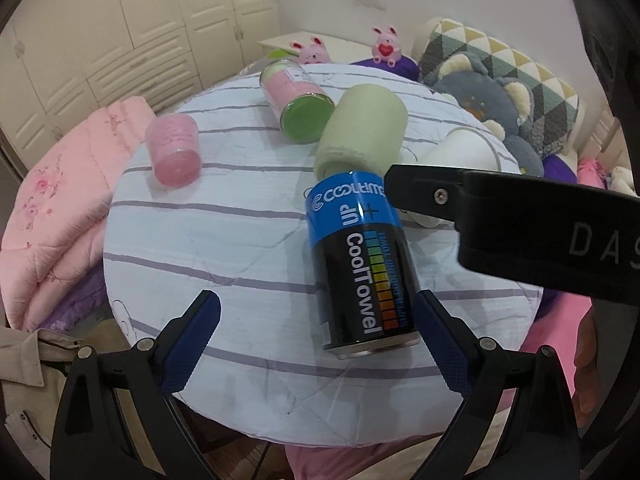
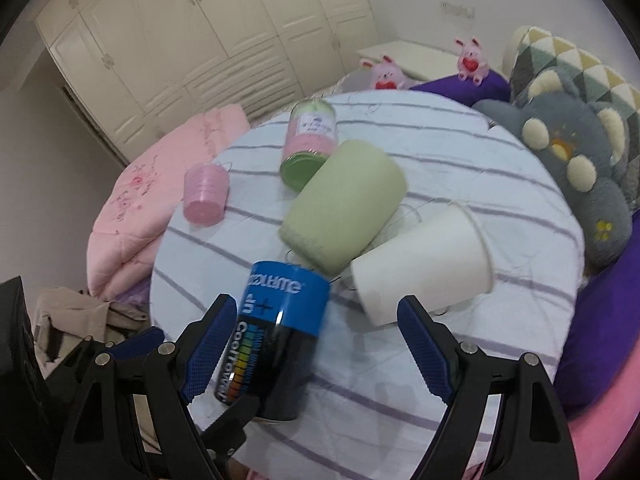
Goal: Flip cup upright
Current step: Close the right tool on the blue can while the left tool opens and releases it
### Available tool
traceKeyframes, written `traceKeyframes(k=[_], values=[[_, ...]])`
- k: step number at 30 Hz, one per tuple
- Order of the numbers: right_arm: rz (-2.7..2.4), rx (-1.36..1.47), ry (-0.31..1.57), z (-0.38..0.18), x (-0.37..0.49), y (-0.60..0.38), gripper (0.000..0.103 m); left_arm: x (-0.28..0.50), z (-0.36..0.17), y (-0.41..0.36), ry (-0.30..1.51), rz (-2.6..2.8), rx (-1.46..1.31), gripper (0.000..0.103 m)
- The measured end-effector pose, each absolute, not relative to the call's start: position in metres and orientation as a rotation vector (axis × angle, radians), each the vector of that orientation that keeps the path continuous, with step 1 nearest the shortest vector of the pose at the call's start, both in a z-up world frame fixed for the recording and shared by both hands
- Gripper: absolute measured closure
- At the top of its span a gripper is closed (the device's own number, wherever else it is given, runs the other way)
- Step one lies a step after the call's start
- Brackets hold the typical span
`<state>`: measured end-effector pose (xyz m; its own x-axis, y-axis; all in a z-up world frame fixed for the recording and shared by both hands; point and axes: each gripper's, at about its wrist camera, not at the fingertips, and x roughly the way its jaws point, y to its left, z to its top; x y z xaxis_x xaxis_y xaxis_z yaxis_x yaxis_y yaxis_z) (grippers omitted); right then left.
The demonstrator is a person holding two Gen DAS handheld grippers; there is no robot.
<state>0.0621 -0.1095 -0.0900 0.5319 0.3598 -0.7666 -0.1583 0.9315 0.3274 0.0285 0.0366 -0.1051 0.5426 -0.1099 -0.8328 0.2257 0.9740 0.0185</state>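
Several containers lie on their sides on a round striped table [image 1: 200,240] [image 2: 500,168]. A blue and black CoolTowel can [image 1: 358,268] [image 2: 276,328] lies nearest. A pale green cup [image 1: 362,132] [image 2: 344,204] lies behind it, and a white paper cup [image 2: 424,268] [image 1: 460,152] to its right. My left gripper [image 1: 316,332] is open, its right pad beside the can's base. My right gripper [image 2: 316,340] is open, just in front of the white cup and above the can. One of its fingers [image 1: 500,216] crosses the left wrist view.
A small pink cup [image 1: 174,150] [image 2: 205,194] and a pink jar with a green lid [image 1: 298,100] [image 2: 310,140] lie further back. A pink quilt [image 1: 60,208] is left of the table. Grey plush pillows [image 2: 572,160] and pink toy rabbits [image 2: 470,58] are behind and right.
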Motion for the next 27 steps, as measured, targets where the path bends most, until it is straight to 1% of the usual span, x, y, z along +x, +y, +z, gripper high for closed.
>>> traceKeyframes(k=[2,16,27], values=[[0.325,0.235,0.978,-0.092,0.065,-0.105,0.019,0.029,-0.106,0.038,0.974,-0.194,0.132,0.0],[0.326,0.241,1.048,-0.098,0.079,-0.087,0.019,0.03,-0.108,0.052,0.968,-0.239,0.074,0.0],[0.326,0.234,1.162,-0.124,0.1,-0.072,0.019,0.036,-0.111,0.057,0.968,-0.27,0.054,0.0]])
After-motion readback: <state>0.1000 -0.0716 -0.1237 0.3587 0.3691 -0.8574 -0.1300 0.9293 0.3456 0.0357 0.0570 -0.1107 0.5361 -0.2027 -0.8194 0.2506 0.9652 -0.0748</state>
